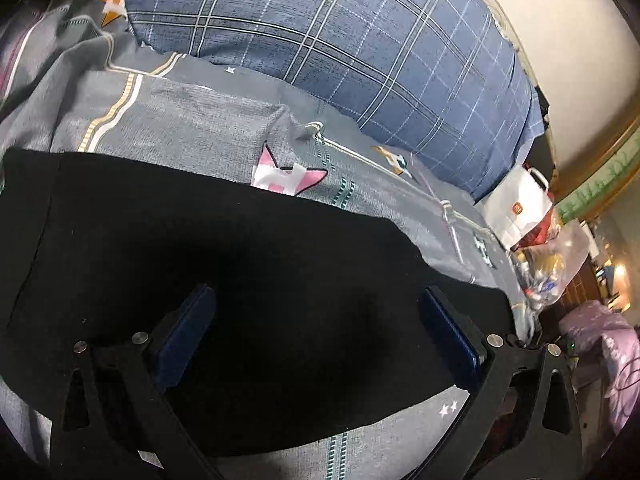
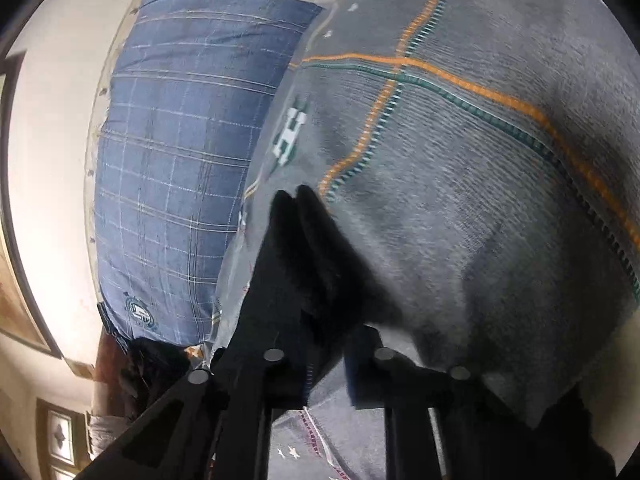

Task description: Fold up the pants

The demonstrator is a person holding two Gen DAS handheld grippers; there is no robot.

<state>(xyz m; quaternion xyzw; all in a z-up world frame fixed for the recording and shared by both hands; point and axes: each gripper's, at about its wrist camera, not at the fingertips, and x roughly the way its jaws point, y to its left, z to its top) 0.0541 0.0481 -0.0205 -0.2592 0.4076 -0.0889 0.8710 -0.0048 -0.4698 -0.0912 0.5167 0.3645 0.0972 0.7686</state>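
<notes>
A: Grey patterned bedding [image 1: 192, 120] covers the bed, with a blue plaid pillow [image 1: 360, 40] along the far side by the wall. Where are the pants?

B: The black pants [image 1: 200, 248] lie spread flat across the bedding, right under the left gripper [image 1: 316, 340]. Its blue pads stand wide apart above the cloth, holding nothing.

A: And the right gripper [image 2: 292, 200]?

B: Its jaws are pinched together on a fold of the black cloth, which bunches up between the fingertips and trails back toward the camera. Past the tips there is only grey bedding with orange and green stripes.

A: So which step is this?

B: I'd judge it the start of a fold: one edge is gripped, the other hand not yet. Which part of the pants the right side holds, I cannot tell.

A: Next?

B: The left gripper likely needs to drop to the matching edge and close on it, so that both corners can be carried over evenly. A white paper bag [image 1: 516, 208] sits beyond the bed's edge, well clear.
</notes>
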